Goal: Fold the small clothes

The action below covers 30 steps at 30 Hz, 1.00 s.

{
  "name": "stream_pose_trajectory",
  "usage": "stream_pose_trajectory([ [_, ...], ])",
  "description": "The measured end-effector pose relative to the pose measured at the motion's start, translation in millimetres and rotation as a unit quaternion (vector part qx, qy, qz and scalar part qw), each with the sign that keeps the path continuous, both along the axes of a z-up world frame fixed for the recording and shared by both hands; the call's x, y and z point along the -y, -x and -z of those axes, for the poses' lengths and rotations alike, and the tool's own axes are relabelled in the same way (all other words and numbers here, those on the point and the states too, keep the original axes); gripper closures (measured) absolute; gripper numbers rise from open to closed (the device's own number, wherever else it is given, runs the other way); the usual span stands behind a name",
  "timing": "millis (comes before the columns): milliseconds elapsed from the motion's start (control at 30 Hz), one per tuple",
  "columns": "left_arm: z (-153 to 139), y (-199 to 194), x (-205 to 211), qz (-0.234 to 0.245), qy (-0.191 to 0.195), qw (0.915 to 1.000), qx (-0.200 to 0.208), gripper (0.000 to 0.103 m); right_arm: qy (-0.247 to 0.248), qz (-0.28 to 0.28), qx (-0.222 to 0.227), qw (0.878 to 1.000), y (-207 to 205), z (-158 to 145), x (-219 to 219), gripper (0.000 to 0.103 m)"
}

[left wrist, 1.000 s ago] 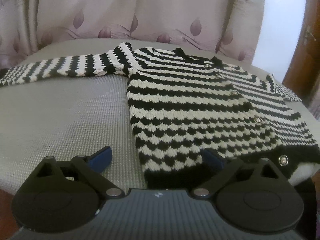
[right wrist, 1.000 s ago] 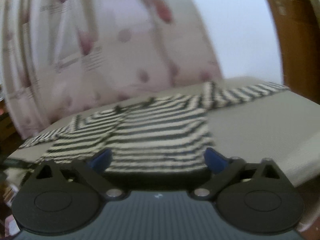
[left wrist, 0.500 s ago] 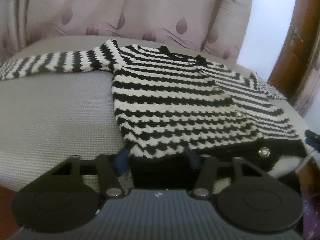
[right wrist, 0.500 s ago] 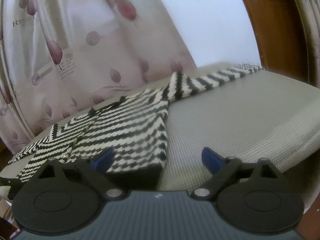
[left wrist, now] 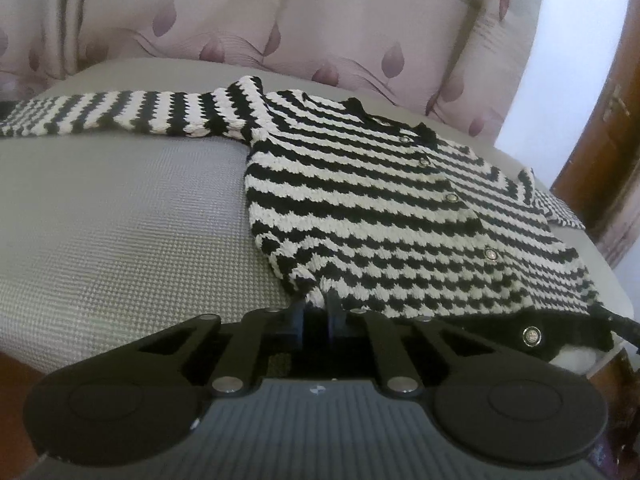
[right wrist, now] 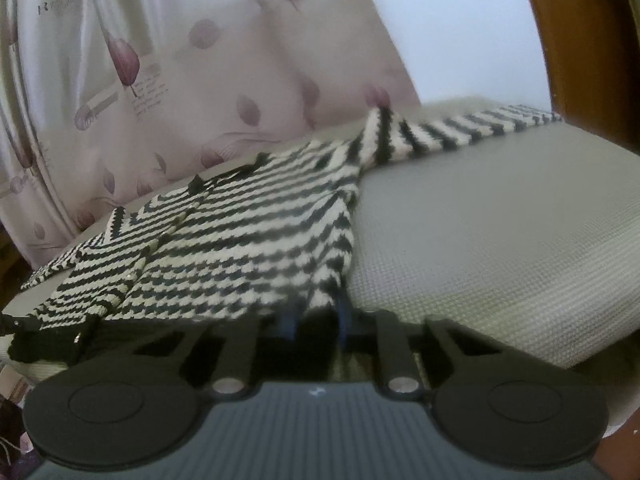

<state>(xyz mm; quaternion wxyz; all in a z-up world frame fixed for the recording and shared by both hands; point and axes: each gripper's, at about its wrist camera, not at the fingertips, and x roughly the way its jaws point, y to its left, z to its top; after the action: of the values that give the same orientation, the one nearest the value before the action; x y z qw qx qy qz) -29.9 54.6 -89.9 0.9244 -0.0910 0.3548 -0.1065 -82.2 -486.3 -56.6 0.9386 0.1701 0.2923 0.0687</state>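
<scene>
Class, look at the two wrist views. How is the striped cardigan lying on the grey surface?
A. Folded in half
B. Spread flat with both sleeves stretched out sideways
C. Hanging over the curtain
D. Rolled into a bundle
B: the striped cardigan lies flat on the grey surface, one sleeve reaching out to each side.

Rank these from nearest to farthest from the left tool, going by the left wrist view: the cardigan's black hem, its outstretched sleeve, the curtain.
1. Black hem: right at the left tool, whose jaws are closing on the cardigan's bottom edge.
2. Outstretched sleeve: far left, lying across the grey pad.
3. Curtain: behind the pad, farthest.
</scene>
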Motion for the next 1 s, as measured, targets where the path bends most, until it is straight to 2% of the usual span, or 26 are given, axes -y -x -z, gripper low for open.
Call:
stream_pose_trajectory([
  [200, -10.8, 5.8, -11.3, -0.02, 0.006, 0.9998, 0.003, 0.092, -0.068, 0.001, -0.006, 0.998, 20.2, -12.9, 12.2, 0.095],
  [300, -14.5, 12.9, -13.9, -0.023, 0.002, 0.9997, 0.003, 0.092, -0.098, 0.002, -0.022, 0.995, 32.2, -15.4, 13.8, 0.095],
  [500, -4.1, 11.2, -16.1, -0.016, 0.003, 0.9999, -0.005, 0.092, -0.111, 0.011, -0.049, 0.993, 41.9, -2.9, 13.6, 0.095],
  [600, -6.8, 11.7, -20.7, -0.015, 0.011, 0.9998, 0.007, 0.088, -0.128, 0.019, -0.055, 0.99, 37.0, -2.3, 18.6, 0.09],
  [633, -9.5, 13.8, -23.6, -0.021, 0.014, 0.9996, 0.014, 0.083, -0.117, 0.025, -0.045, 0.992, 38.7, -6.8, 18.2, 0.087],
  [667, -13.4, 15.6, -26.8, -0.025, 0.017, 0.9993, 0.024, 0.063, -0.104, 0.03, -0.036, 0.994, 39.0, -12.5, 19.0, 0.086],
  [700, -18.6, 18.3, -31.2, -0.034, 0.017, 0.9985, 0.039, 0.037, -0.087, 0.041, -0.024, 0.995, 40.6, -20.4, 20.5, 0.084],
  [733, -24.4, 21.3, -35.2, -0.047, 0.015, 0.9971, 0.058, 0.024, -0.076, 0.049, -0.014, 0.996, 43.0, -26.9, 21.9, 0.083],
  [767, -30.5, 23.9, -39.3, -0.061, 0.011, 0.9948, 0.081, 0.005, -0.07, 0.053, 0.002, 0.996, 44.9, -35.6, 23.3, 0.083],
  [800, -36.3, 25.5, -43.4, -0.077, 0.004, 0.9915, 0.104, 0.0, -0.072, 0.05, 0.017, 0.996, 46.2, -42.9, 23.5, 0.081],
  [867, -47.1, 23.2, -49.8, -0.105, -0.015, 0.985, 0.136, 0.001, -0.074, 0.037, 0.053, 0.995, 45.6, -59.8, 17.3, 0.072],
  [900, -50.5, 17.6, -54.9, -0.114, -0.022, 0.9827, 0.144, 0.0, -0.072, 0.025, 0.07, 0.995, 43.4, -67.0, 9.8, 0.058],
  [933, -52.7, 10.6, -61.2, -0.123, -0.027, 0.9807, 0.15, 0.0, -0.071, 0.008, 0.084, 0.994, 40.5, -71.9, 0.8, 0.048],
  [967, -53.6, 1.9, -69.7, -0.134, -0.025, 0.9791, 0.151, 0.0, -0.071, -0.011, 0.096, 0.993, 37.3, -75.1, -8.1, 0.033],
  [1000, -53.6, -8.2, -80.0, -0.146, -0.017, 0.9779, 0.148, 0.0, -0.072, -0.033, 0.109, 0.991, 33.0, -77.6, -20.4, 0.031],
])
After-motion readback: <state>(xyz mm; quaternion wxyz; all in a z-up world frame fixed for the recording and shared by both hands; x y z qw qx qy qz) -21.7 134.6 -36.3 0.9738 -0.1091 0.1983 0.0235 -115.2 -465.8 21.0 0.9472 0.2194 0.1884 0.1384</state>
